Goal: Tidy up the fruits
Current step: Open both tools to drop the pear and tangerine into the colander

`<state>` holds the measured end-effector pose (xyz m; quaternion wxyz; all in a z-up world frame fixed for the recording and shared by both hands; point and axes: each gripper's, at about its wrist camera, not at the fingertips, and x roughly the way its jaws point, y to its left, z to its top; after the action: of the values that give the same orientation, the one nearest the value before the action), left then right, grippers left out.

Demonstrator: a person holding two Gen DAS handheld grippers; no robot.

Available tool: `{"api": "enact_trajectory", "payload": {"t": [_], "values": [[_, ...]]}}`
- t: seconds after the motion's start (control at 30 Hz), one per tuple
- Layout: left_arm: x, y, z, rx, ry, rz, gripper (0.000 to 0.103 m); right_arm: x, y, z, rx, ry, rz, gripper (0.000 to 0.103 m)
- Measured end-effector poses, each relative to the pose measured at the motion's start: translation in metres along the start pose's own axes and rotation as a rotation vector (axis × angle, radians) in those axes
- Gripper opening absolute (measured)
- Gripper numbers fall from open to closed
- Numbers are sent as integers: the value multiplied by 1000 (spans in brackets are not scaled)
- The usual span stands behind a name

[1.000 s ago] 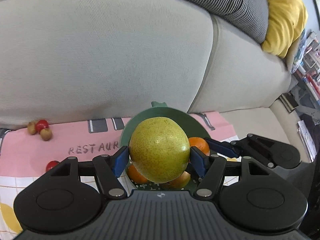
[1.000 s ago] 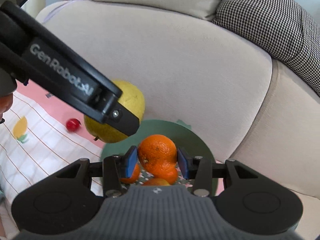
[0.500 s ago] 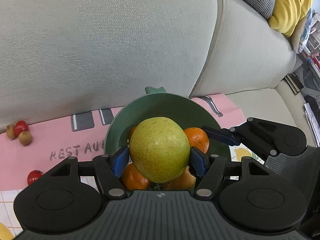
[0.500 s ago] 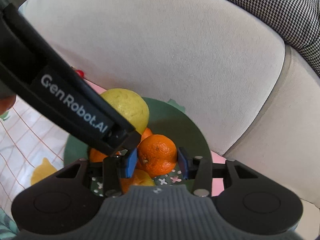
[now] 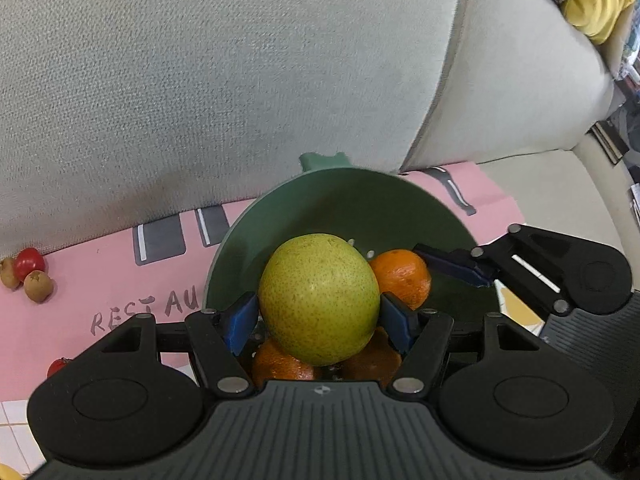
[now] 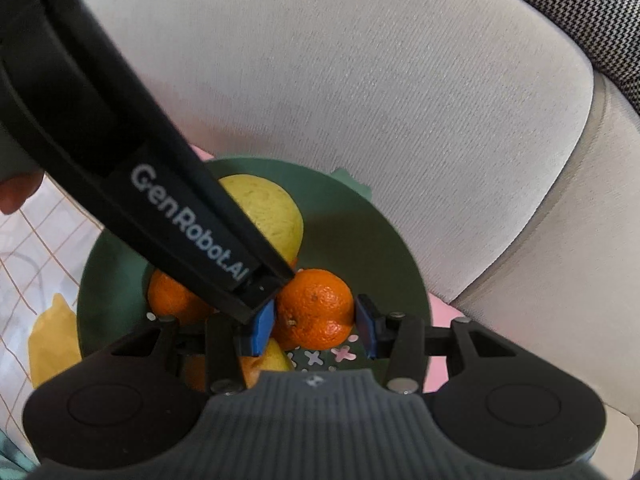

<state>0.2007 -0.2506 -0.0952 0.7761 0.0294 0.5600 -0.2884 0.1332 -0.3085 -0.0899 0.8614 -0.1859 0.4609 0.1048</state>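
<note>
Left wrist view: left gripper [image 5: 319,314] clamped on a yellow-green pear [image 5: 319,298], held over the green bowl [image 5: 344,204]. Bowl sits on a pink mat [image 5: 100,292] against the sofa [image 5: 240,80]. Right wrist view: right gripper [image 6: 315,322] grips an orange [image 6: 314,308] above the bowl [image 6: 380,248]; another orange [image 6: 172,298] lies inside. Small red and brown fruits [image 5: 28,274] lie well left on the mat.

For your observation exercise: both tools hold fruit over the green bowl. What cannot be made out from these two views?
- Left wrist view: the pear in the left tool hides most of the green bowl's contents, so the fruit count is uncertain.
- Right wrist view: the left tool's arm covers part of the bowl; the right tool blocks the bowl's near side.
</note>
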Motion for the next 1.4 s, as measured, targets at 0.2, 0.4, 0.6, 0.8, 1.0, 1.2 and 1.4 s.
{"api": "enact_trajectory", "payload": {"t": [0.2, 0.4, 0.6, 0.8, 1.0, 1.2, 1.4], "values": [[13, 4, 3, -15, 35, 21, 76, 4, -4, 1, -6, -6, -4, 41], [17, 3, -1, 3, 45, 27, 76, 4, -6, 0, 3, -7, -8, 41], [17, 6, -5, -11, 50, 7, 76, -3, 3, 0, 3, -2, -11, 41], [5, 6, -7, -1, 26, -13, 77, -4, 1, 4, 5, 8, -20, 41], [-21, 6, -11, 4, -17, -41, 77, -5, 0, 7, 5, 42, -30, 41], [-47, 8, -21, 38, -73, -8, 77, -13, 5, 9, -29, 67, -34, 41], [-63, 22, -33, 49, -100, 49, 77, -18, 9, 11, -47, 106, -29, 41]]}}
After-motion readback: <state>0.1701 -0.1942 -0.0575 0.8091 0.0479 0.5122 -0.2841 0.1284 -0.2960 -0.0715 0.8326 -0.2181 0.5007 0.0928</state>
